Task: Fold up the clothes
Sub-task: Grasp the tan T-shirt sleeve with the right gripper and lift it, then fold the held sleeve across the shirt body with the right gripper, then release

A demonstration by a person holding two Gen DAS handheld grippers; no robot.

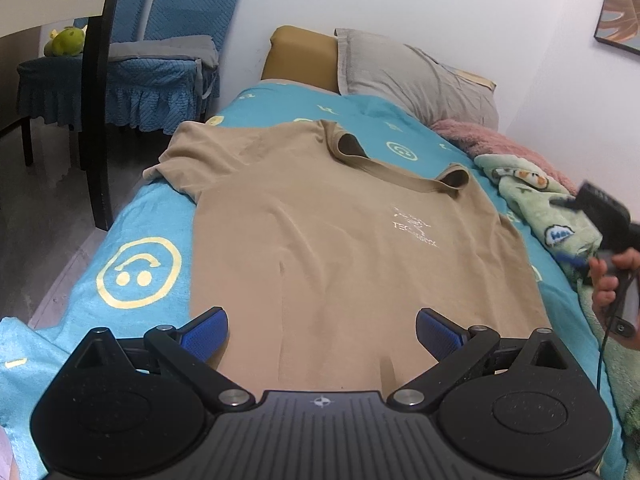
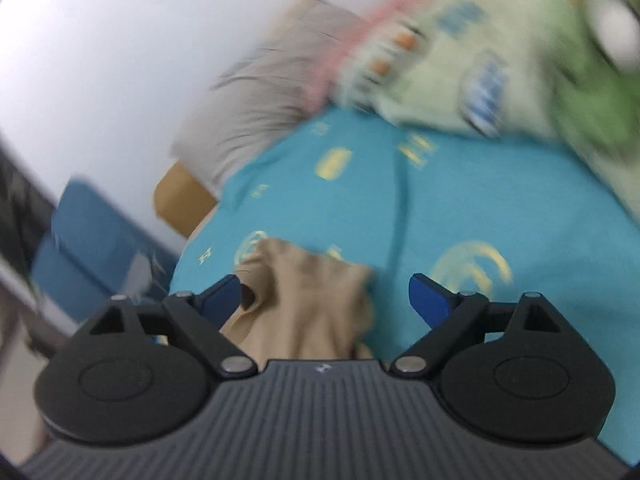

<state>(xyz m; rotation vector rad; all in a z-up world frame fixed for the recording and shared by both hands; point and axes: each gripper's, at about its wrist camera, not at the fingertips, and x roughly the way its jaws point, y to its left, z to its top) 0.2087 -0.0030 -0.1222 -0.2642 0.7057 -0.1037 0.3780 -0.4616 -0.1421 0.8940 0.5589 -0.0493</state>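
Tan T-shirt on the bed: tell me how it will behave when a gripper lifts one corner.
The tan T-shirt probably drapes limply; its creases suggest soft cloth. It looks light. It may drag across the blue sheet rather than lift whole.

**Tan T-shirt spread on the bed**

A tan T-shirt point(image 1: 320, 232) lies flat on the turquoise bedsheet point(image 1: 136, 240), neckline toward the grey pillow point(image 1: 412, 76). 1 sleeve is folded across its chest, above small white lettering; the other reaches the sheet's edge.

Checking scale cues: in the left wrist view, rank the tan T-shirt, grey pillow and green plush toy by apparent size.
1. tan T-shirt, nearest, which may inflate it
2. grey pillow
3. green plush toy, farthest away
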